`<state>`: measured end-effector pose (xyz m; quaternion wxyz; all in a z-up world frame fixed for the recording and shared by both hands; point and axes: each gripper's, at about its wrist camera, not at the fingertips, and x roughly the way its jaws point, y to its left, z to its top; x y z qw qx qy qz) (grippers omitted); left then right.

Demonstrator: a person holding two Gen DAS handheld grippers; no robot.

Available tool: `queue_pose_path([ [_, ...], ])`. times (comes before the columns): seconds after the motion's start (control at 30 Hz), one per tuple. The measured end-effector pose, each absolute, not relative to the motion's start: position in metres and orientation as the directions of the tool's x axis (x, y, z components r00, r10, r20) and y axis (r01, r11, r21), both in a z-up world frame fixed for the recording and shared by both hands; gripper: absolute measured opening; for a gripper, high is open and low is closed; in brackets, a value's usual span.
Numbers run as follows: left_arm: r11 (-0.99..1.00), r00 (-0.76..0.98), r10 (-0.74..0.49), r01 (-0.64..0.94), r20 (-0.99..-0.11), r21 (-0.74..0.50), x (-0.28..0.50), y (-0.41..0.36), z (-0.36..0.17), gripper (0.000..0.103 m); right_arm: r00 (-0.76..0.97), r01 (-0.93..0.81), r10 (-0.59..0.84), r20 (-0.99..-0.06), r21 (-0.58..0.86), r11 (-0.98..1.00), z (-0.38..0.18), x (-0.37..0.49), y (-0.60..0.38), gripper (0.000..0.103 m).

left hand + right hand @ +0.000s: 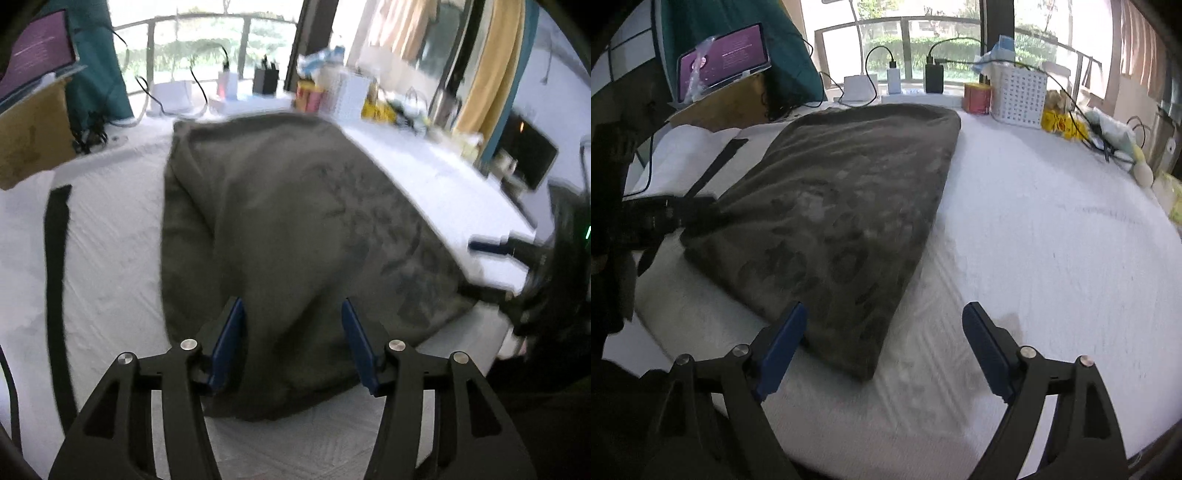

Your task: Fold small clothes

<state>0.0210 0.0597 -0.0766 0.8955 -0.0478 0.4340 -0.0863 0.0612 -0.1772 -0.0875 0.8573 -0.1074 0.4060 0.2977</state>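
Observation:
A dark olive garment (280,229) with a faint dark print lies folded flat on the white-covered table (110,258). My left gripper (292,310) stands open just above the garment's near edge, its blue pads (229,343) apart and pressing on nothing. In the right wrist view the same garment (842,206) tapers toward a near corner. My right gripper (886,308) is wide open over that corner, with one pad above cloth and the other over bare table (1034,240). Each gripper shows blurred at the edge of the other's view: the right gripper (487,245) and the left gripper (665,214).
A black strap (55,277) lies left of the garment. At the back stand a cardboard box (720,107) with a lit tablet (724,59), chargers with cables (894,79), a white basket (1019,96), a red tin (977,98) and yellow packets (1060,123).

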Motion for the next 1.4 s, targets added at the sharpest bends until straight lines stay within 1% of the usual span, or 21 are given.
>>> queue_pose_path([
  [0.07, 0.984, 0.606, -0.181, 0.115, -0.775, -0.139, 0.018, 0.055, -0.081, 0.059, 0.488, -0.610, 0.422, -0.764, 0.047, 0.791, -0.090, 0.064, -0.170, 0.086],
  [0.2, 0.982, 0.594, -0.188, 0.125, -0.782, -0.142, 0.012, 0.058, -0.081, 0.059, 0.449, -0.672, 0.428, -0.784, 0.019, 0.740, -0.102, 0.061, -0.158, 0.087],
  [0.3, 0.982, 0.584, -0.188, 0.108, -0.790, -0.154, 0.009, 0.061, -0.078, 0.059, 0.443, -0.686, 0.447, -0.777, 0.027, 0.727, -0.103, 0.063, -0.159, 0.089],
  [0.4, 0.985, 0.604, -0.171, 0.077, -0.778, -0.156, 0.008, 0.064, -0.071, 0.059, 0.433, -0.694, 0.449, -0.782, 0.030, 0.720, -0.104, 0.066, -0.158, 0.092],
  [0.47, 0.986, 0.621, -0.160, 0.059, -0.767, -0.158, 0.011, 0.068, -0.064, 0.059, 0.427, -0.696, 0.455, -0.782, 0.038, 0.717, -0.104, 0.070, -0.159, 0.093],
  [0.7, 0.987, 0.632, -0.134, 0.016, -0.764, -0.160, 0.038, 0.077, -0.056, 0.059, 0.431, -0.672, 0.473, -0.769, 0.076, 0.736, -0.096, 0.094, -0.165, 0.093],
  [0.87, 0.983, 0.633, -0.142, 0.000, -0.761, -0.183, 0.061, 0.081, -0.055, 0.059, 0.434, -0.642, 0.476, -0.765, 0.108, 0.759, -0.091, 0.120, -0.171, 0.093],
  [1.1, 0.979, 0.635, -0.127, -0.044, -0.762, -0.200, 0.095, 0.096, -0.056, 0.059, 0.434, -0.635, 0.479, -0.763, 0.117, 0.763, -0.089, 0.149, -0.168, 0.093],
  [1.4, 0.983, 0.632, -0.115, -0.040, -0.766, -0.181, 0.135, 0.113, -0.057, 0.059, 0.433, -0.634, 0.476, -0.766, 0.117, 0.765, -0.087, 0.184, -0.158, 0.093],
])
